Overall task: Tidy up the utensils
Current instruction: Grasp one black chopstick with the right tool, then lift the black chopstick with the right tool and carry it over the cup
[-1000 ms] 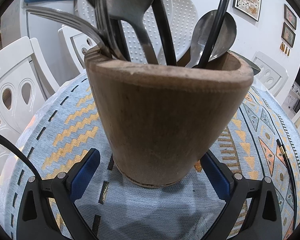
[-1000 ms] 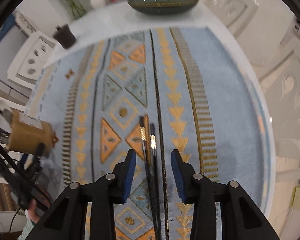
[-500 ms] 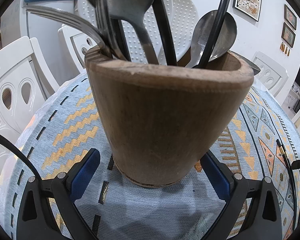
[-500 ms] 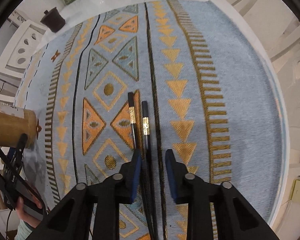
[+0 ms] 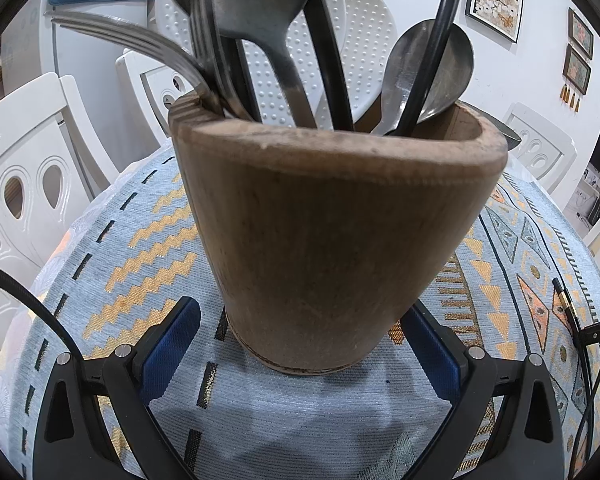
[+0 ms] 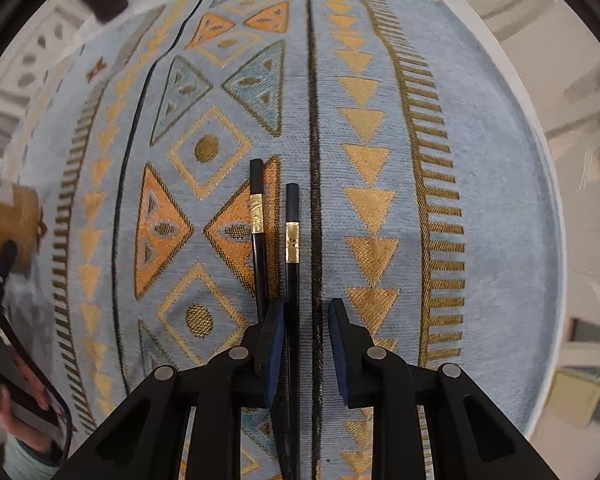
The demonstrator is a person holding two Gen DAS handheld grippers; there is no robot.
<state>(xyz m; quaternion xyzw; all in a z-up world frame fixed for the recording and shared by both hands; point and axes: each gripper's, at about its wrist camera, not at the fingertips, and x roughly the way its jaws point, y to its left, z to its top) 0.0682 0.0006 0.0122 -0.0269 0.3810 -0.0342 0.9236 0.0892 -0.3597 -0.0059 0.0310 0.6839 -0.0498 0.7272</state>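
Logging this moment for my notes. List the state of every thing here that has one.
Wooden holder: upright on the cloth, holding spoons and forks.
Left tool: wide open, straddling the holder's base.
Right tool: partly closed, gap remains; jaws have just been closing.
Right chopstick: flat, between the right tool's fingers.
Left chopstick: flat, just outside them.

Left wrist view faces the wooden holder (image 5: 332, 240) closely, angled downward; right looks straight down on the shared tablecloth (image 6: 480, 160).
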